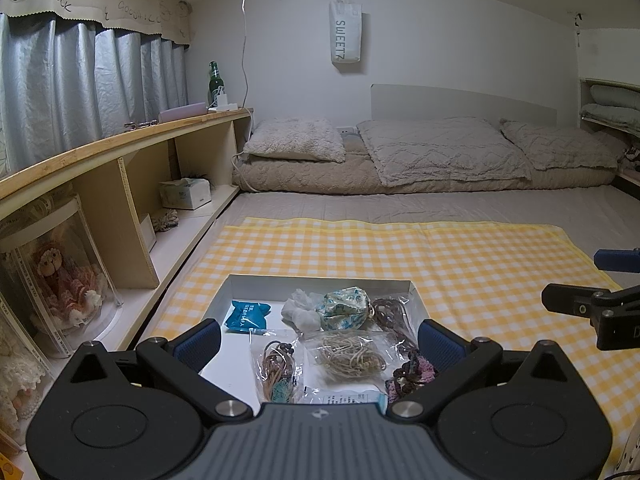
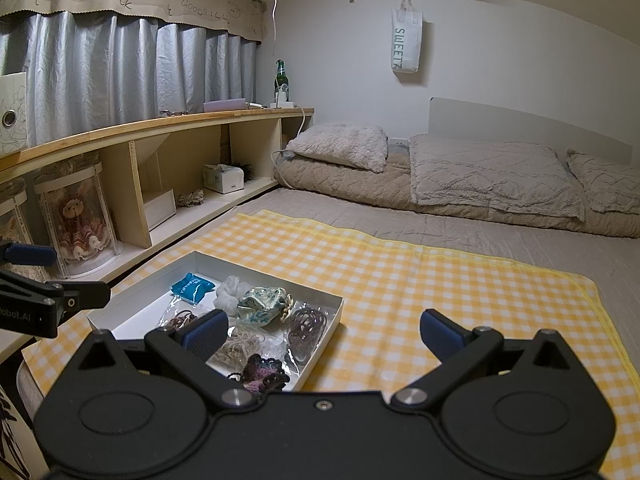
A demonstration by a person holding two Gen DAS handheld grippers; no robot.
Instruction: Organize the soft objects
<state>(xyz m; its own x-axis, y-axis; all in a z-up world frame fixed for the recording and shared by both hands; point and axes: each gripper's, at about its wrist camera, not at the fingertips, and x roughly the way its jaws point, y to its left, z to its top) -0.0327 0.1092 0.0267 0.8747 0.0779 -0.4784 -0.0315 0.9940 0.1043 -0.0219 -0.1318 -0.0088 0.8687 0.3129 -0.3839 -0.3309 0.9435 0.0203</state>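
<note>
Both grippers are hovering released and empty: the left gripper (image 1: pixel 320 336) over the shallow white cardboard tray (image 2: pixel 320 334) lying on the yellow-checked cloth (image 2: pixel 440 280), the right gripper (image 2: pixel 324 330) at its right edge. The soft items, including a patterned teal fabric pouch (image 1: pixel 344 306), a blue packet (image 1: pixel 246 314) and bagged cords, are sitting inside. Any grasp should be pinching one item centrally, avoiding neighbouring bags.

We hold our left gripper (image 1: pixel 319 340) low, jaws spread wide. Our right gripper (image 2: pixel 324 332) hovers alongside, equally open.
</note>
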